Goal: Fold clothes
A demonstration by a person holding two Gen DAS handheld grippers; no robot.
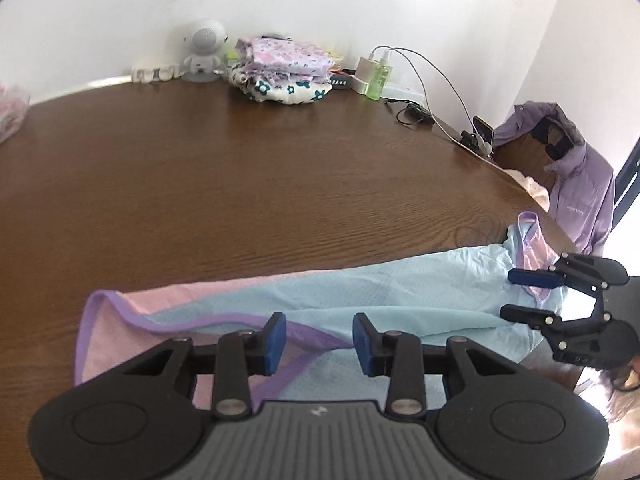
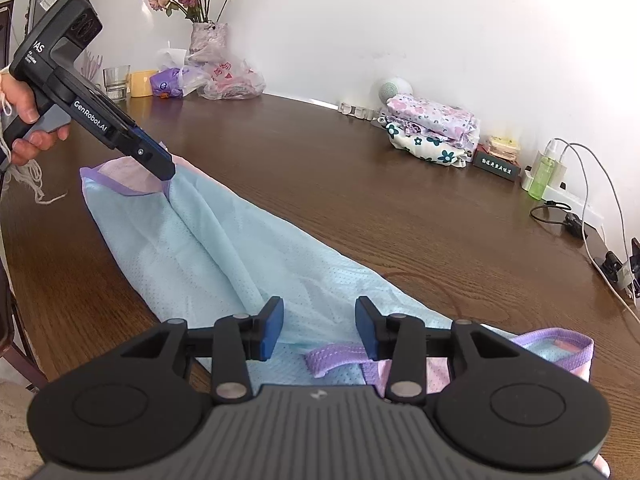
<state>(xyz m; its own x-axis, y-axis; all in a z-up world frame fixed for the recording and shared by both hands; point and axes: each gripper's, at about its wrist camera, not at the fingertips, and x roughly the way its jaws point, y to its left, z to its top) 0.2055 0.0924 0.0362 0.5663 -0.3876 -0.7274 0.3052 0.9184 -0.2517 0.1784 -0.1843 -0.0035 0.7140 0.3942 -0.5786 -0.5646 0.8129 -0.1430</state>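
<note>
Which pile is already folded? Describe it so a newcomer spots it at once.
Look along the far edge of the brown table, by the white wall. The folded pile sits between a white round-headed figurine and a green bottle. Only it shows floral prints: lilac above, cream with dark flowers below.

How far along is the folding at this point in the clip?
Done: a stack of folded clothes sits by the wall. In hand: the blue garment lies on the table as a long narrow strip, lengthwise fold apparently made; both the left gripper and right gripper are open over its ends, gripping nothing. Left: probably folding it shorter and stacking it.
</note>
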